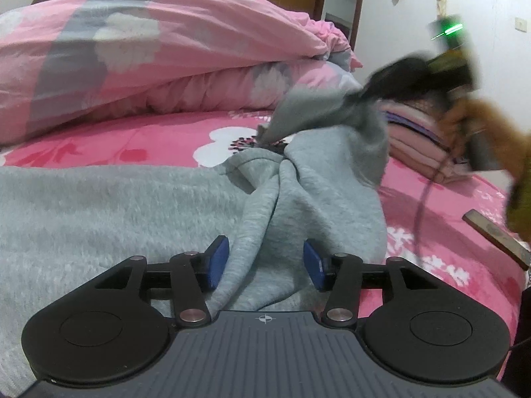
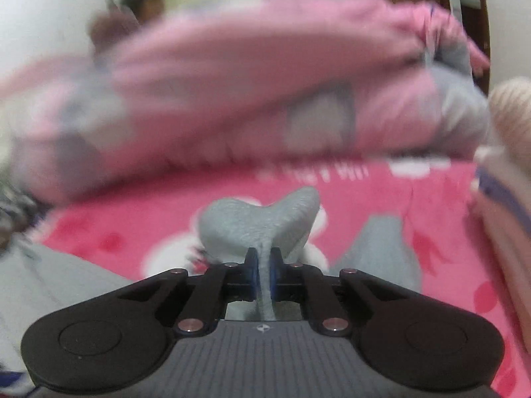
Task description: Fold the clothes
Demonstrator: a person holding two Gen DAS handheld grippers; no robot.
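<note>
Left wrist view first: the left gripper (image 1: 265, 262) sits bottom centre with its blue-padded fingers (image 1: 217, 262) spread wide apart, not clamping anything. A ridge of the soft grey fleece garment (image 1: 132, 205) runs up between them, brushing the left pad while the right pad stands clear of it. The garment covers the lower left and middle of the frame, lying on the bright pink flowered bedsheet (image 1: 139, 146). Its far end is pulled up into a peak toward the upper right, where the right gripper (image 1: 368, 94) has hold of it, blurry, with a green light on its body and a hand (image 1: 461, 126) in a brown fuzzy sleeve behind it. Under that sits a stack of folded pinkish clothes (image 1: 415, 142). A puffy pink and grey floral duvet (image 1: 149, 59) fills the upper left, so the open sheet is mostly a strip mid-frame and the lower right, where a flat dark phone-like slab (image 1: 497, 235) lies near the bed edge.

Right wrist view: pretty smeared. The right gripper's pads are pressed together on a fold of the grey fabric, which fans out above them at centre. Pink sheet lies beyond, the duvet across the top, the folded stack at the right edge.
</note>
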